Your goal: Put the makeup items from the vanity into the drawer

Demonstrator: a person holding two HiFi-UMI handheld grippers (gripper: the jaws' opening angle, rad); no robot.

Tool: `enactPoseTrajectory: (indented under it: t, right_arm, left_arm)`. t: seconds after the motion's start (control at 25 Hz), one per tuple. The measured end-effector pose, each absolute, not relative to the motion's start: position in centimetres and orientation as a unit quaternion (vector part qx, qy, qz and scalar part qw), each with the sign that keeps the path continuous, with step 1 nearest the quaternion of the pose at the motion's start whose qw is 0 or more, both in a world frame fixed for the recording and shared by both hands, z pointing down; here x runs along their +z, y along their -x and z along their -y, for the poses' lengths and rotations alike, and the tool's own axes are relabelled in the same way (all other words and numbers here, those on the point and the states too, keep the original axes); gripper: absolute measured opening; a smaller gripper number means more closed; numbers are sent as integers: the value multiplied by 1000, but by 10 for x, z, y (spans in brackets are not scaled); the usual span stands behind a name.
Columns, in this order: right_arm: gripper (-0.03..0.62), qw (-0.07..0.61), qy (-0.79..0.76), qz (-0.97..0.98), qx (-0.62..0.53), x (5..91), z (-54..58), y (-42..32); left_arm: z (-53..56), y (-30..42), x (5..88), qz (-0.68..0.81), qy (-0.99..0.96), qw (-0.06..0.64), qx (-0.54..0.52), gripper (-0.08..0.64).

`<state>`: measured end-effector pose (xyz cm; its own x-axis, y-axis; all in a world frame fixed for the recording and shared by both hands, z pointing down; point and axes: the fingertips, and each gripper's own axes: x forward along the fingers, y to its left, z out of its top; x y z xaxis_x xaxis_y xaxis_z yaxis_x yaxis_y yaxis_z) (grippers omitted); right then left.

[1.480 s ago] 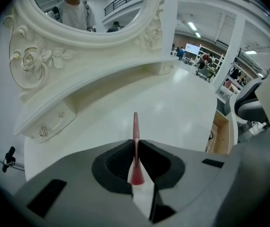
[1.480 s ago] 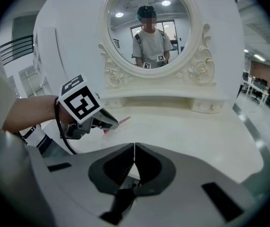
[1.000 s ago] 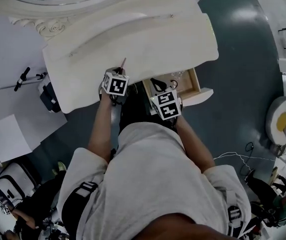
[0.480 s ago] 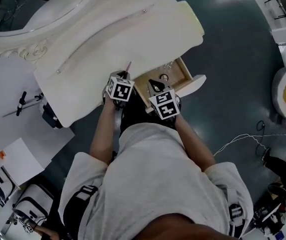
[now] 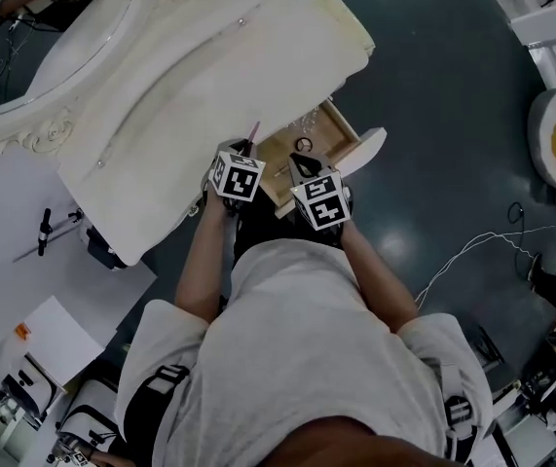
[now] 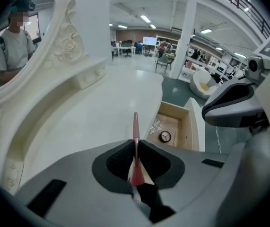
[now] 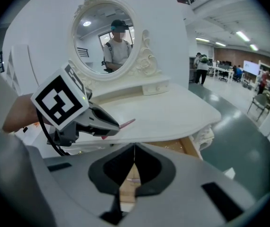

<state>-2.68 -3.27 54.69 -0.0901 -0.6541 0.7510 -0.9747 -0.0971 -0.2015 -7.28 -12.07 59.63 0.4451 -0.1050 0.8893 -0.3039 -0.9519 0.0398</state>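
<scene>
The left gripper [image 5: 243, 147] has swung off the white vanity tabletop [image 5: 190, 95] and now sits right at the left edge of the open wooden drawer [image 5: 331, 134]. Its jaws are pinching the slim pink makeup pencil [image 6: 135, 136] low down near its butt end, so the drop looks close, though the pencil isn't over the drawer yet. Its long axis runs straight out along the jaws, tip aimed away from the person over the tabletop, while the right gripper [image 7: 134, 162] hovers at the drawer front, jaws pressed together on nothing.
</scene>
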Motion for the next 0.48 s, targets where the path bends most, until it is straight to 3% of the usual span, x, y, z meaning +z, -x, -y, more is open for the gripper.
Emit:
enactPoseTrajectory:
  t: [0.48]
  right_arm:
    - [15, 195, -665, 590, 416, 580, -12, -8]
  left_arm:
    - [66, 38, 617, 55, -842, 63, 533, 48]
